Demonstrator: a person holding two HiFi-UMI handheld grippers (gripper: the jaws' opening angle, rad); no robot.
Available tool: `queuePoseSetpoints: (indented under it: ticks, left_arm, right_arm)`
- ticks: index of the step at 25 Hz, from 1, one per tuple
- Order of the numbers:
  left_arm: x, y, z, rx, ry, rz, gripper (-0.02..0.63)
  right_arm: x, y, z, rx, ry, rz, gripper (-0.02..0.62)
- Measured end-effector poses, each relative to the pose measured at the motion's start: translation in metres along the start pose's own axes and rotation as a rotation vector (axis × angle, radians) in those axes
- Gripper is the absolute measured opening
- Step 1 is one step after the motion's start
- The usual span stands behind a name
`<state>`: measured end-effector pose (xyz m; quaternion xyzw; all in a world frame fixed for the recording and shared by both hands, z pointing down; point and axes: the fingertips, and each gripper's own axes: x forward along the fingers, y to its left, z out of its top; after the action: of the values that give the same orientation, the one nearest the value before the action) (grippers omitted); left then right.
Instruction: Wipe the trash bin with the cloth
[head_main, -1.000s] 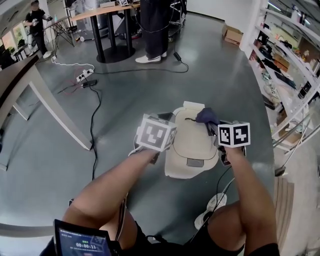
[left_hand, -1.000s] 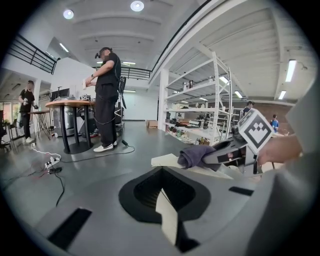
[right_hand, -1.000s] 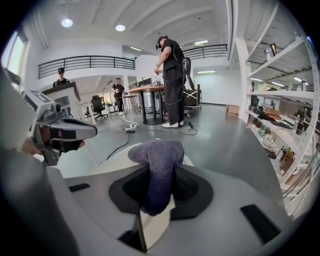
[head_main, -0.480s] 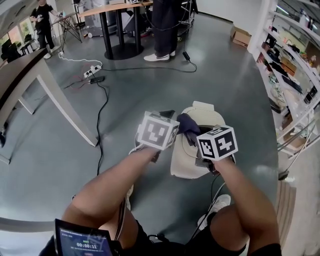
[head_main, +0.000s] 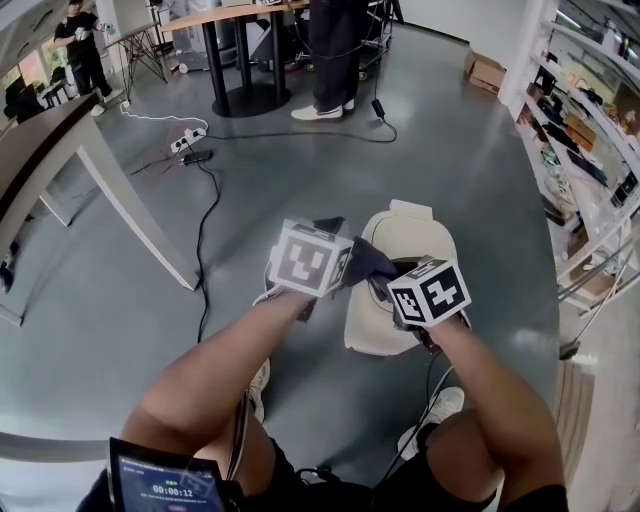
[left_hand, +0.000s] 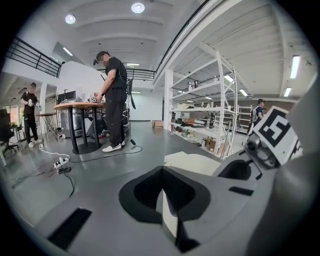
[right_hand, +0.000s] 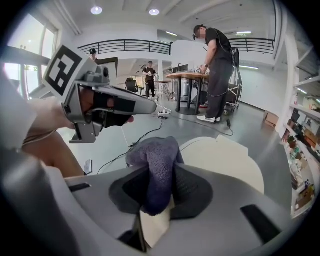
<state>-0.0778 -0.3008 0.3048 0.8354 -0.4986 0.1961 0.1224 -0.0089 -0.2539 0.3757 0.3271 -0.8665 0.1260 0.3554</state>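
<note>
Cream plastic trash bin stands on the grey floor ahead of the person. Right gripper pinches a bunched dark blue cloth, holding it over the bin's left edge, probably ready to rub. Left gripper, jaws together and empty, hovers just beside, likely keeping clear.

You work in bright, even light. Round ceiling lamps glow high above your left gripper, and a window up and to the left of your right gripper is washed out white. The grey floor ahead of both grippers has a soft sheen and only faint shadows. Both gripper views bend strongly toward dark, rounded edges. The gripper bodies nearest each lens look soft, while the cloth stays fairly sharp.
</note>
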Motion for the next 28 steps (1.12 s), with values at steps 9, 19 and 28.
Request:
queuePoseSetpoints:
  ticks: [9,19,28]
  left_arm:
    - [0.009,-0.016,0.000,0.007,0.007,-0.029,-0.003]
    - [0.006,-0.028,-0.006,0.019,0.019,-0.066,-0.003]
    - [-0.003,-0.044,0.006,0.072,-0.006,-0.073,-0.003]
  right_arm:
    - [-0.012,-0.018,-0.011,0.025,-0.020,-0.014,0.089]
    - [-0.033,-0.046,-0.032,0.082,-0.032,-0.078,0.089]
    - [-0.050,-0.062,-0.048,0.126,-0.051,-0.142,0.089]
